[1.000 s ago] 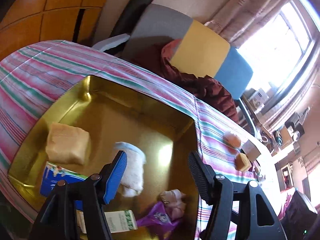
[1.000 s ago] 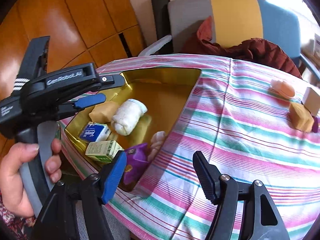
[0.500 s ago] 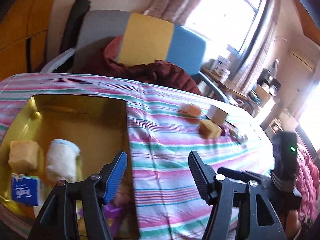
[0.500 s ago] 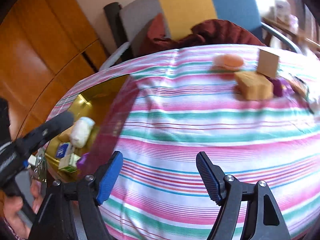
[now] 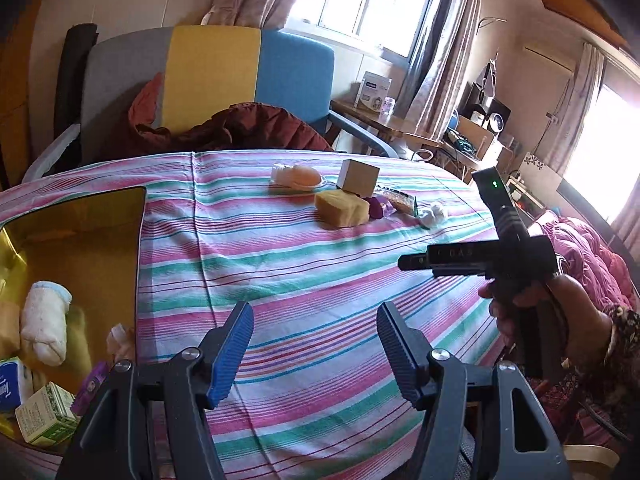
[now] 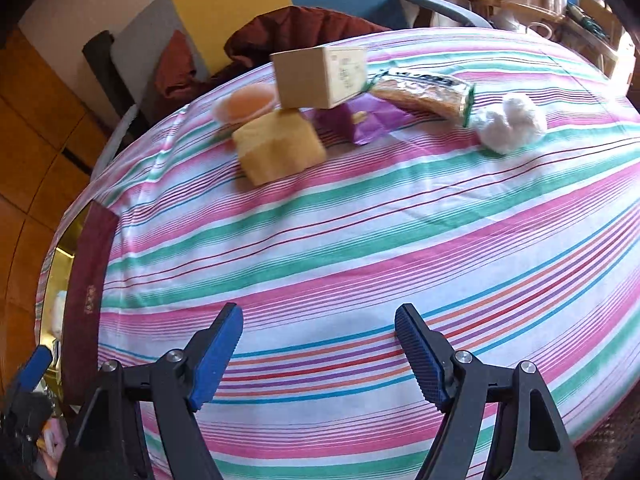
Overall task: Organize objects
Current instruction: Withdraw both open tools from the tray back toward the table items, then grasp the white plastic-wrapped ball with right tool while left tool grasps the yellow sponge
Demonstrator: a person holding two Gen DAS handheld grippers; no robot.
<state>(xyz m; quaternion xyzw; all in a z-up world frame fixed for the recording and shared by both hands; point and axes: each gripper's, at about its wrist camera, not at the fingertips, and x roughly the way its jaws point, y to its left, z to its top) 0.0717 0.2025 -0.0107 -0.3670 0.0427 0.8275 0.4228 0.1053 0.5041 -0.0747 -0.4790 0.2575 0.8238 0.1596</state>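
Hovering empty over striped cloth

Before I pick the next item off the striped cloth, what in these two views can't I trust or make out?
- Gold tray, left wrist view: near part cut by the frame edge and left gripper.
- Same tray, right wrist view: a sliver only; contents unreadable.
- Print on the cardboard box, right wrist view: motion-blurred.
- Purple wrapper: partly behind the box and yellow sponge.
- Right gripper: open, empty; in the left view its fingers are hidden.
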